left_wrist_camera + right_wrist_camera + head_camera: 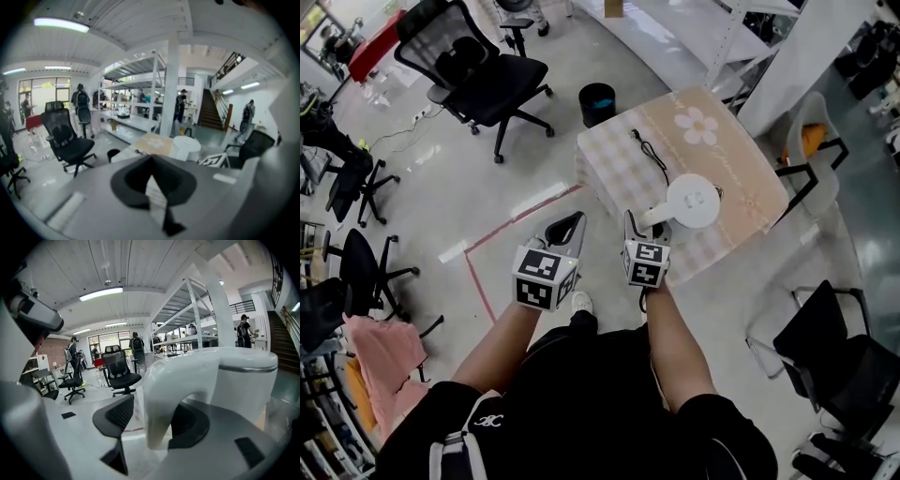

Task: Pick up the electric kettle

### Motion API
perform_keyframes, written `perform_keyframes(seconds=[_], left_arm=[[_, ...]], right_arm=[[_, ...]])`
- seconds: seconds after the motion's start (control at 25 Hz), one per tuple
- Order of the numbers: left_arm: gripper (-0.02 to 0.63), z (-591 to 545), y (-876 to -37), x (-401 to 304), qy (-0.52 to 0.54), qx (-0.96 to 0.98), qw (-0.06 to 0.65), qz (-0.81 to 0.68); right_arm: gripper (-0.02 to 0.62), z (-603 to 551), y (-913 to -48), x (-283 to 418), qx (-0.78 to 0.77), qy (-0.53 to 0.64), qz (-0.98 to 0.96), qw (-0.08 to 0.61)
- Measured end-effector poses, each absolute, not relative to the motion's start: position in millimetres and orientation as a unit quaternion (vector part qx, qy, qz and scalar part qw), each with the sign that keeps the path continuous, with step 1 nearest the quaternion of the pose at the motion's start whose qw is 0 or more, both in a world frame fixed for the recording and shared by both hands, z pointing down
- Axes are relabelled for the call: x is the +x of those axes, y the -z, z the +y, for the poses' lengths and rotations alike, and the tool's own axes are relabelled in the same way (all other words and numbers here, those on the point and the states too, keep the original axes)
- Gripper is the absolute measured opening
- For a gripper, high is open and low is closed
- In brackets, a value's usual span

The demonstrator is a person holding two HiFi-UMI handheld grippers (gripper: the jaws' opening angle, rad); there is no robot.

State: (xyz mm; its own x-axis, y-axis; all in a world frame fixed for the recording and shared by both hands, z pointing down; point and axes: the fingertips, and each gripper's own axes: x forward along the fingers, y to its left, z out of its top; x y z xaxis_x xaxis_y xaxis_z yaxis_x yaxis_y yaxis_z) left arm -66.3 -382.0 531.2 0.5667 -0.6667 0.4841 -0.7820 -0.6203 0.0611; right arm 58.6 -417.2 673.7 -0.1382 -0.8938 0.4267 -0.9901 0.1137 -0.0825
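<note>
Right gripper (152,420): jaws at full spread, straddling the handle (161,399) of the electric kettle (694,201). Its ribbed black left pad stands clear of the handle; the right pad sits close behind it, contact not confirmed, and no grip is taken. The kettle body lies directly ahead of these jaws and slightly right, upright on the table (619,159). The handle's grip runs upright, crossing the jaw line squarely.

Left gripper (150,164): tips together, nothing held, with the kettle well ahead and to its right. The right hand is judged the nearer.

Kettle: smooth glossy white plastic, cylindrical, with a thick arched handle. The table carries a soft checked cloth with a thin black cord (652,155) lying on it
</note>
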Motion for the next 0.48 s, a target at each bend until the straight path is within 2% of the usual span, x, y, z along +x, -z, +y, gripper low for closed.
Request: perform_keyframes(seconds=[0.32, 0.48], left_arm=[[-0.003, -381, -523, -78, -0.218, 0.862, 0.117, -0.443], [-0.003, -377, -527, -82, -0.223, 0.852, 0.124, -0.457]], right_arm=[[0.221, -429, -674, 52, 0.643, -0.125, -0.741, 0.146], [0.211, -434, -672, 55, 0.662, -0.142, -0.725, 0.121]])
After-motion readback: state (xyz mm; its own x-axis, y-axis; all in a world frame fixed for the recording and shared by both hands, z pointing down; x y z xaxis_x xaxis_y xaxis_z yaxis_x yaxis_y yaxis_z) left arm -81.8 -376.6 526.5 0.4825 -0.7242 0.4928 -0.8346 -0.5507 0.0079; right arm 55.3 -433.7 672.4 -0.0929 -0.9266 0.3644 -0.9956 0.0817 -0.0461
